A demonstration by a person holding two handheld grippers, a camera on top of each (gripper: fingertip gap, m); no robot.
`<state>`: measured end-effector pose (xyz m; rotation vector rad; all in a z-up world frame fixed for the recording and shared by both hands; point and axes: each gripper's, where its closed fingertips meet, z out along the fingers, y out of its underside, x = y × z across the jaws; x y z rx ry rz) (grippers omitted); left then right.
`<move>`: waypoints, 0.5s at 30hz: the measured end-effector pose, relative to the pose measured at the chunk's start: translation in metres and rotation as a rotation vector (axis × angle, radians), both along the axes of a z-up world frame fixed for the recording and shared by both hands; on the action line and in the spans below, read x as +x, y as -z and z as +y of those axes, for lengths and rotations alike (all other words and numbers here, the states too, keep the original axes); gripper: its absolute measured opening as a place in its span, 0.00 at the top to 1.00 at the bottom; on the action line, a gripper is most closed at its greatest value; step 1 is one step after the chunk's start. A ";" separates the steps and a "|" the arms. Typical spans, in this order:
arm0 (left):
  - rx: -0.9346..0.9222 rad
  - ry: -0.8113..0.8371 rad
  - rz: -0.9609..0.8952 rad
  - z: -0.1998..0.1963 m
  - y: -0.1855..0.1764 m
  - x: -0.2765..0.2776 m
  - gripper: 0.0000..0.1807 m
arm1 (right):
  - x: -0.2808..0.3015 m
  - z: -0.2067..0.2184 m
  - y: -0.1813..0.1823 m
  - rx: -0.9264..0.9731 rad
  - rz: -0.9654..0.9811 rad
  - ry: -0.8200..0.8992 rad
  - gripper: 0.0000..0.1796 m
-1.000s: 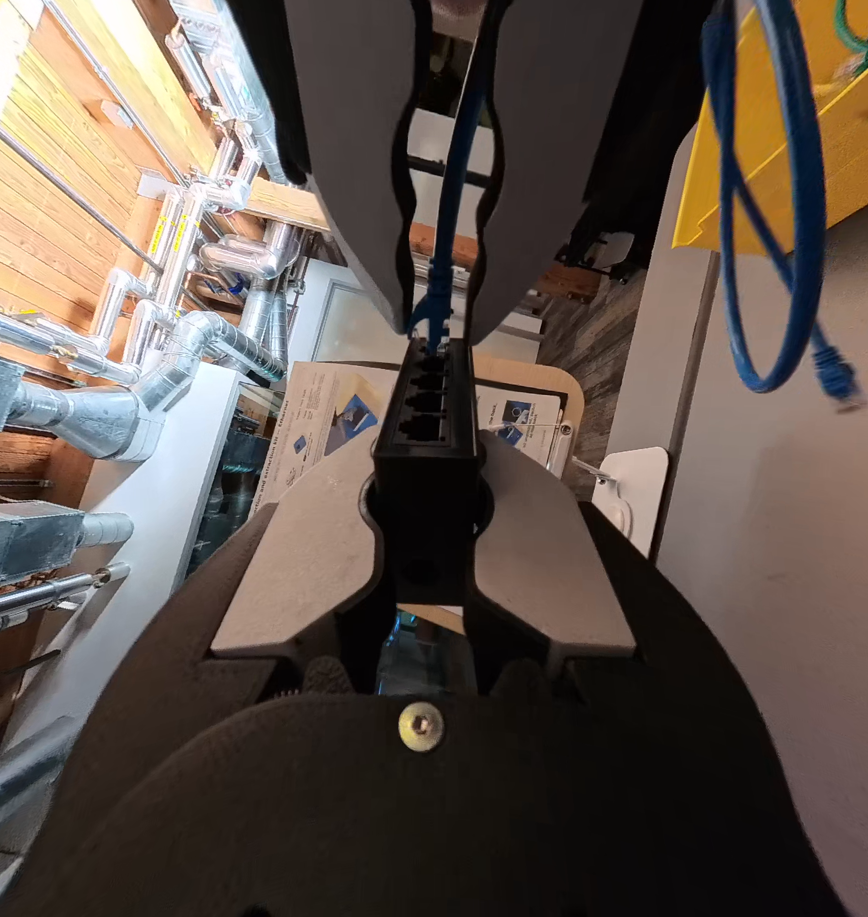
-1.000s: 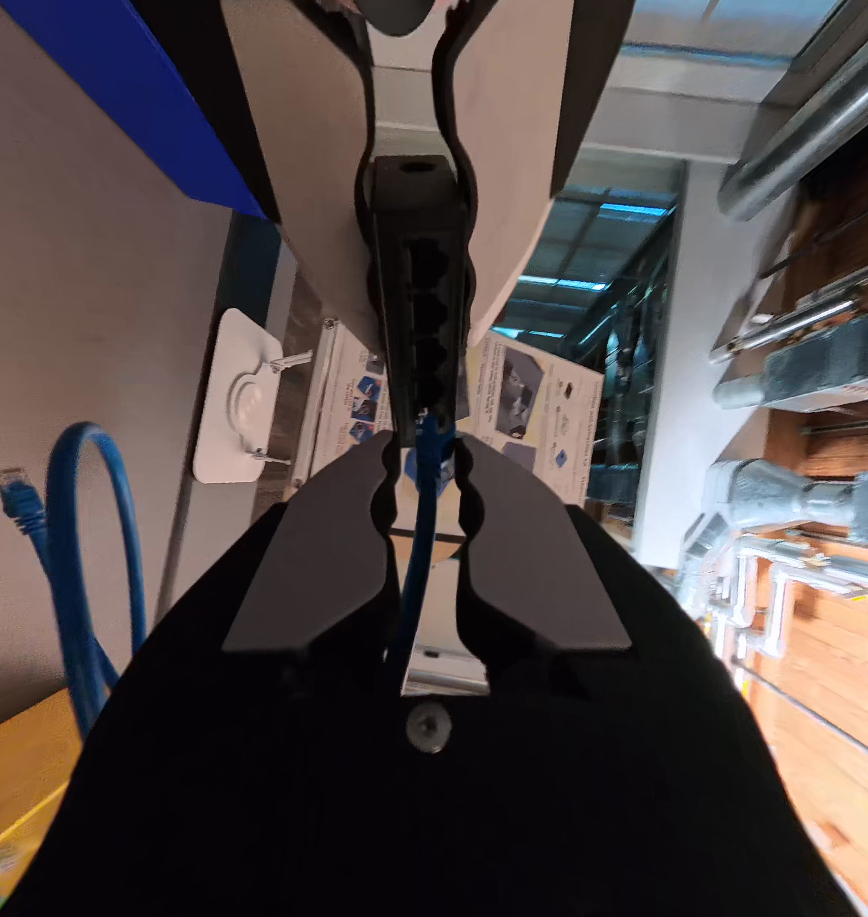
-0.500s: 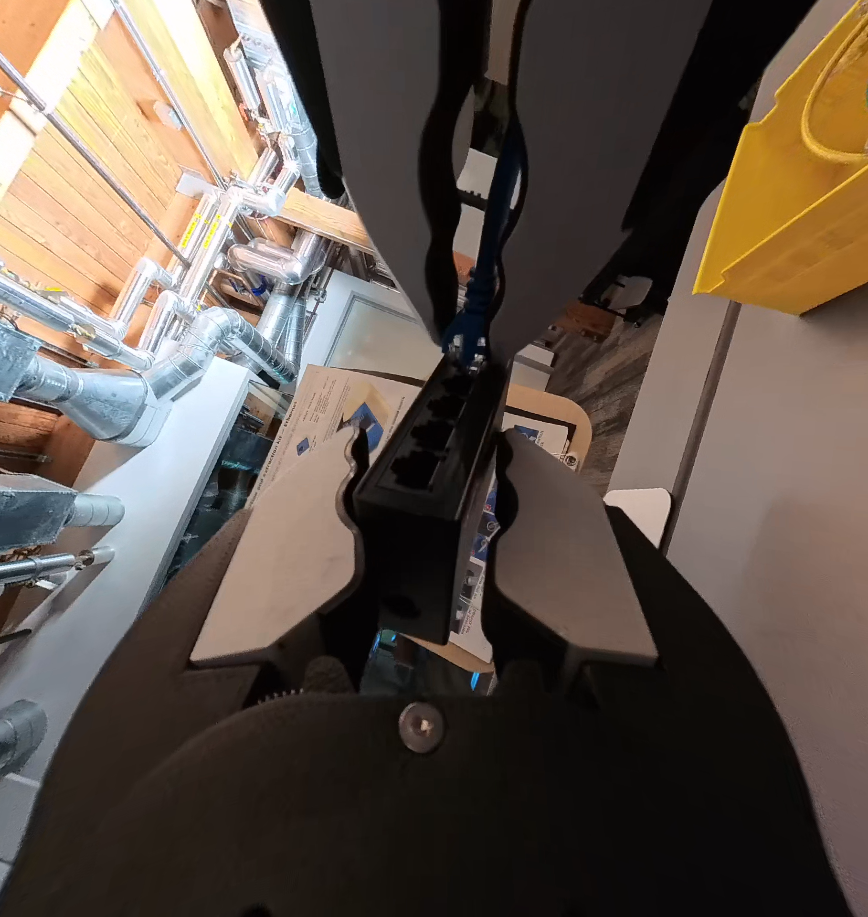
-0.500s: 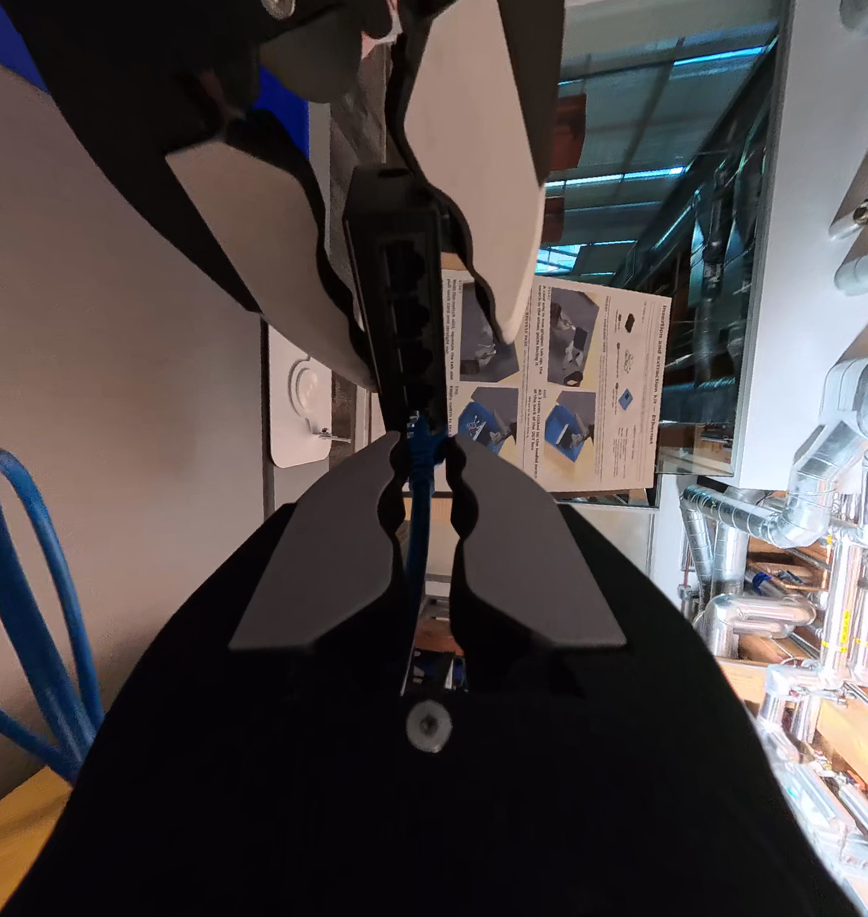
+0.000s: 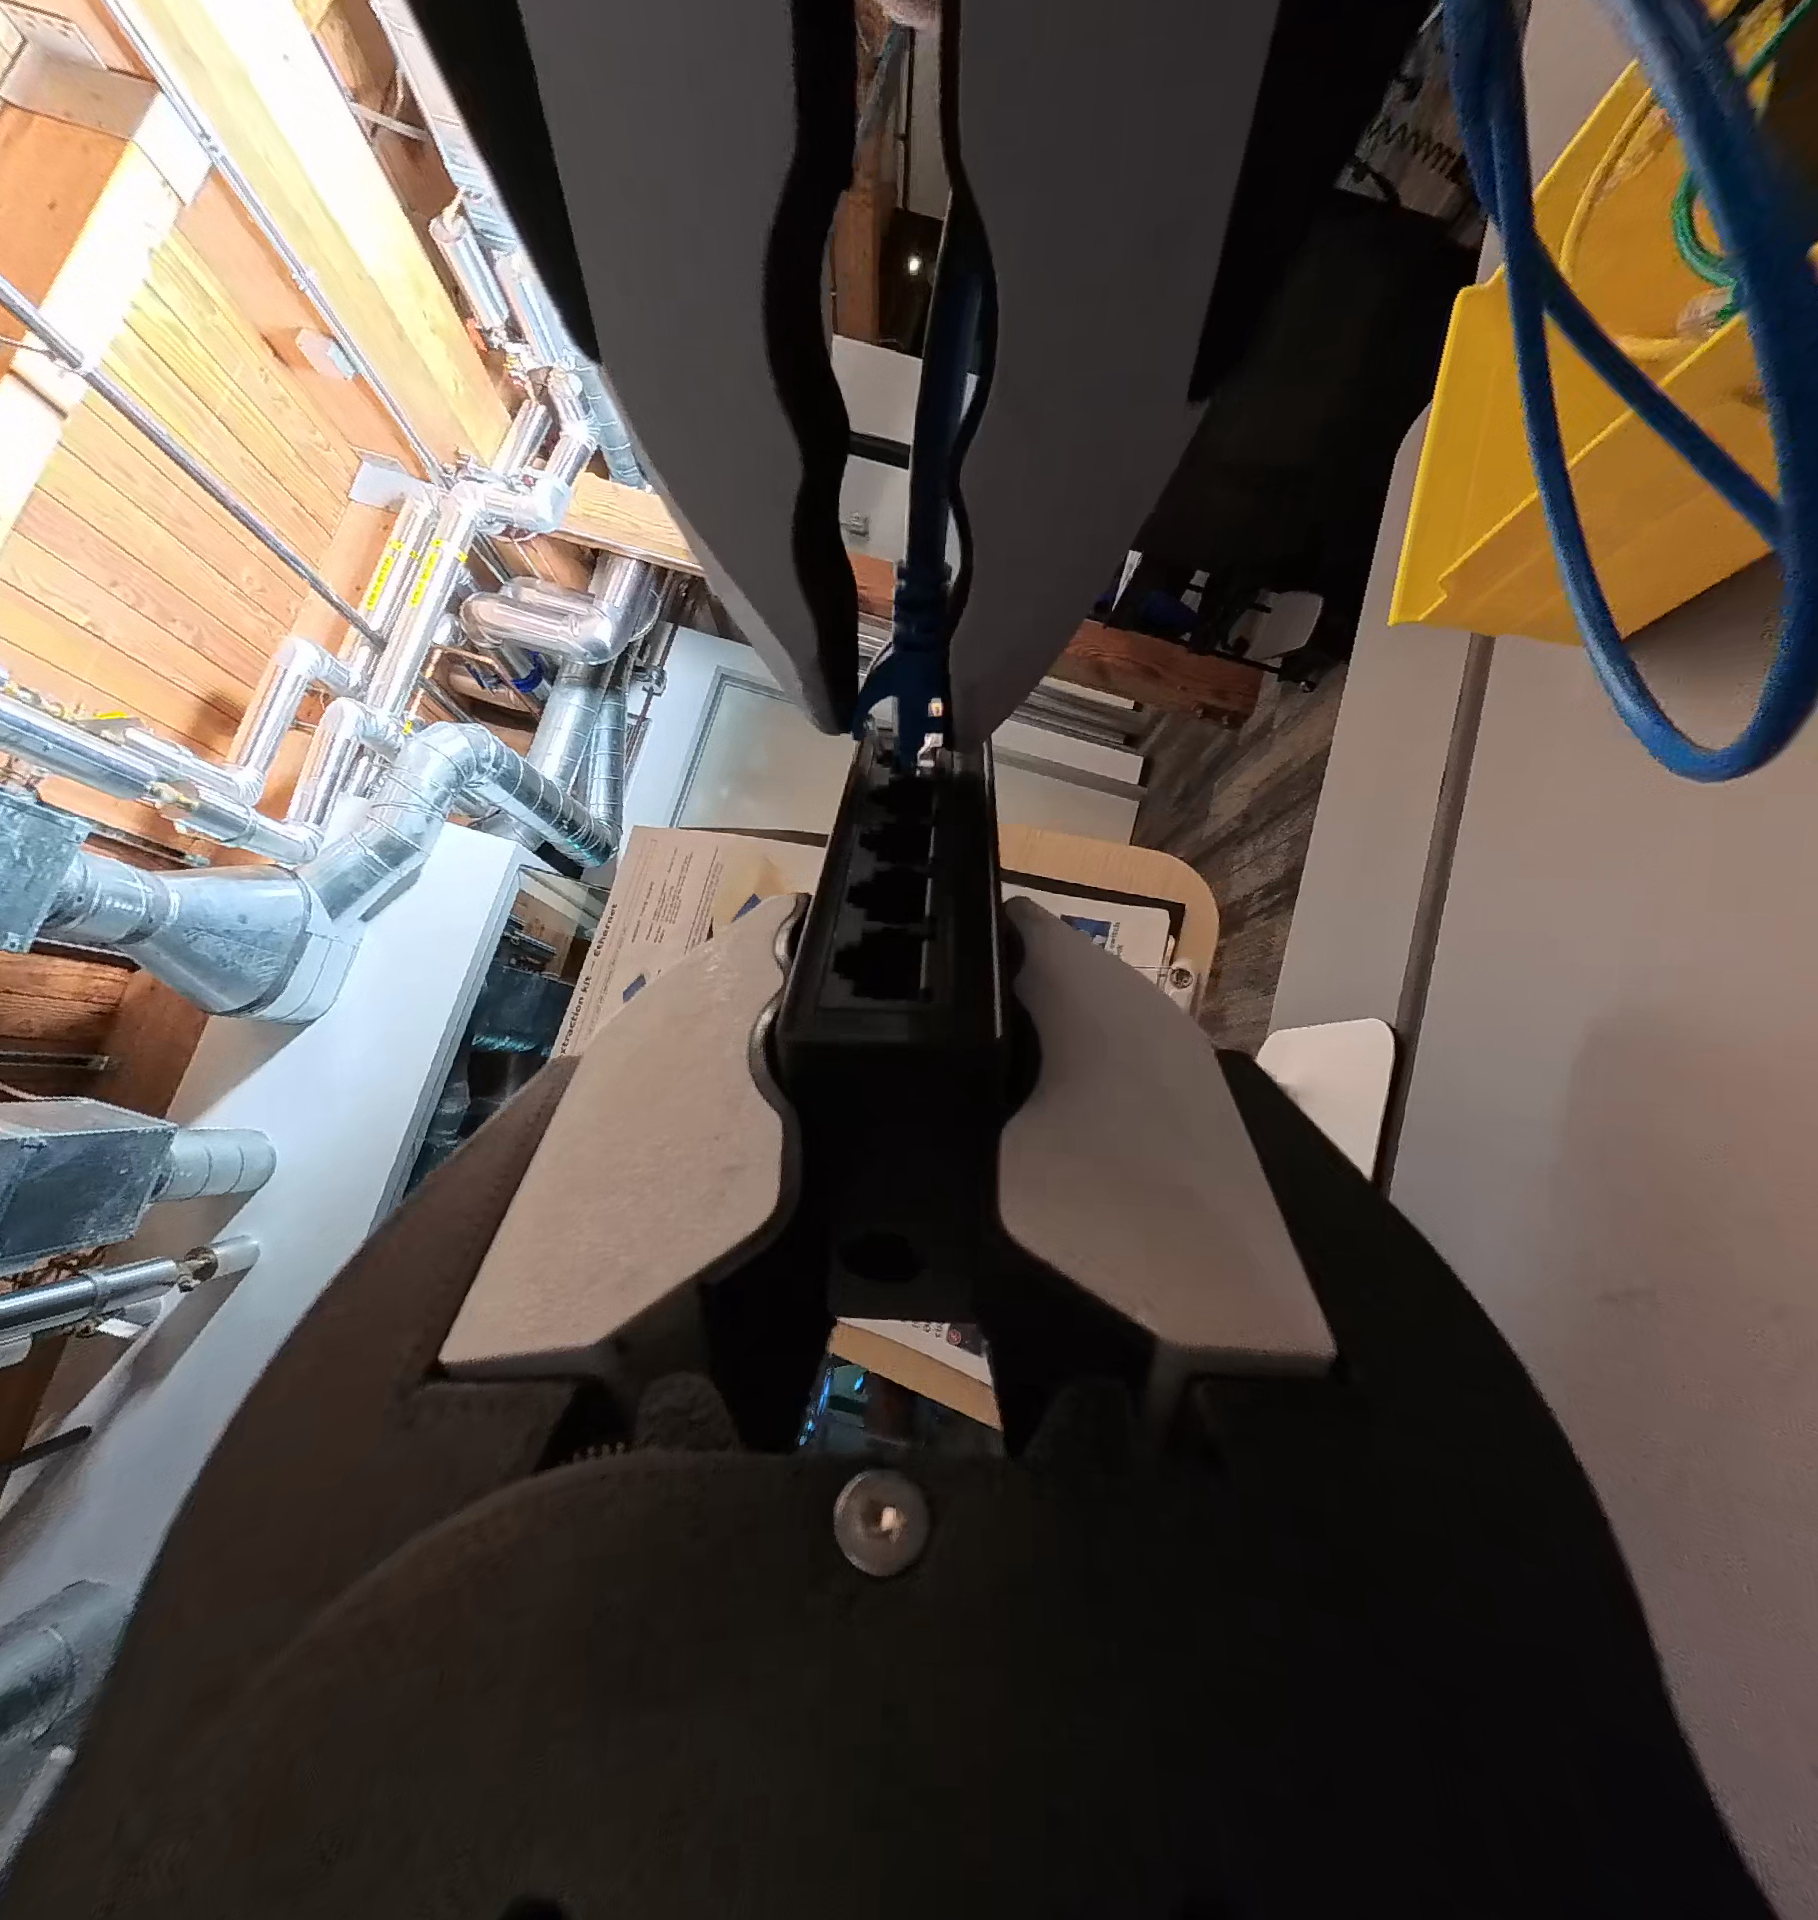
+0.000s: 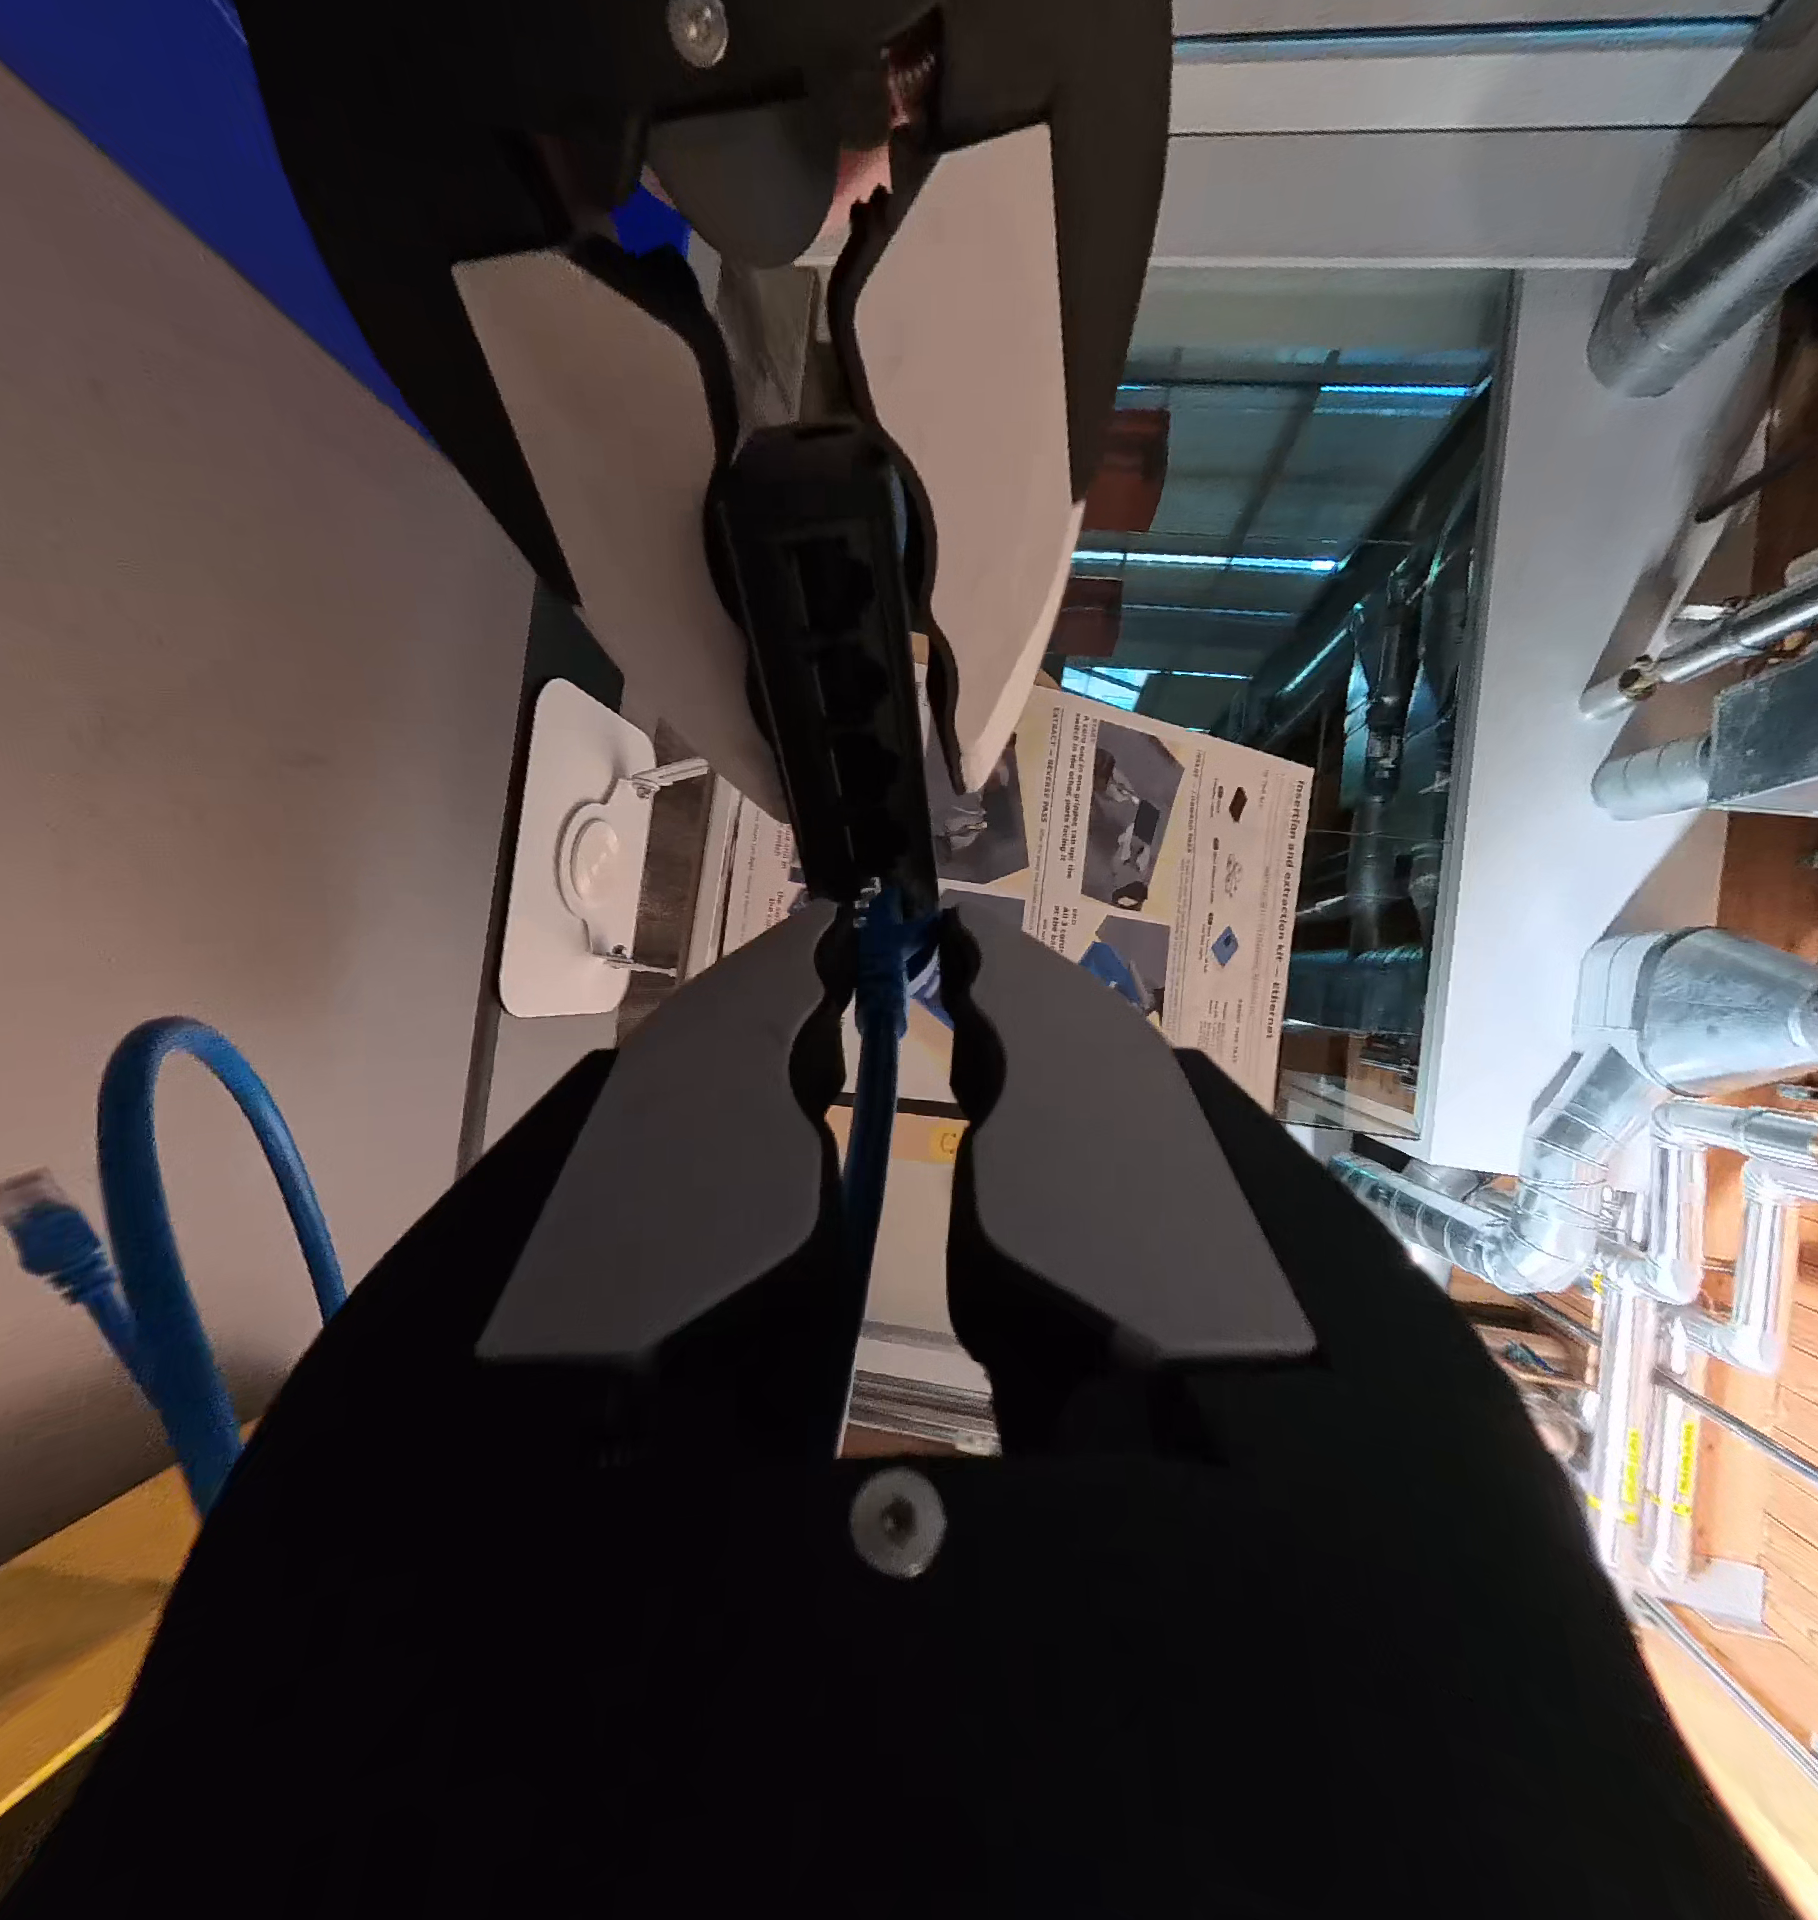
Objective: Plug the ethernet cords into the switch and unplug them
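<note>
Half a second ago the black switch [image 5: 903, 997] sat twisted between the left gripper [image 5: 900, 935] jaws; now it lies square again, its row of ports running straight up the middle of the left wrist view. Those jaws are clenched on the switch's two long sides. The yellow bin [image 5: 1611, 436] at the upper right of that frame has slid lower, and a loop of the blue ethernet cord [image 5: 931, 582] has swung back in front of it.

The right gripper [image 6: 889, 925] grasps the cord just behind its plug, jaws closed on it, with the slack trailing back between the fingers. The plug tip meets the far end of the switch at the last port, in the centre of both frames. Whether it is seated or only touching the port mouth is hard to judge, though in the left wrist view its clear clip seems to stand just outside the opening.

In the right wrist view the cord's free end [image 6: 48, 1231] hangs at the lower left, well apart from the switch, in front of the grey surface [image 6: 209, 727]. The three ports nearer the left gripper are open. Both grippers are held up off the surface, with an instruction sheet [image 6: 1175, 883] behind them.
</note>
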<state>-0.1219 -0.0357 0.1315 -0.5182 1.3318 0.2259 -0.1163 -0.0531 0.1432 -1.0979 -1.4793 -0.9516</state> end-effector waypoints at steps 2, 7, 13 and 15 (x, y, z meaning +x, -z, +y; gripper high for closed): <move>-0.006 0.004 0.011 -0.001 0.001 0.001 0.83 | 0.001 0.000 0.001 -0.022 0.002 0.002 0.91; -0.040 0.021 0.043 -0.002 0.004 0.003 0.83 | 0.003 -0.002 0.006 -0.138 -0.005 0.021 0.91; -0.044 0.023 0.003 -0.004 -0.007 -0.002 0.83 | -0.002 -0.005 -0.003 -0.290 0.036 0.013 0.91; -0.063 0.023 -0.005 -0.003 -0.009 -0.003 0.83 | -0.003 -0.004 -0.005 -0.325 0.013 0.028 0.91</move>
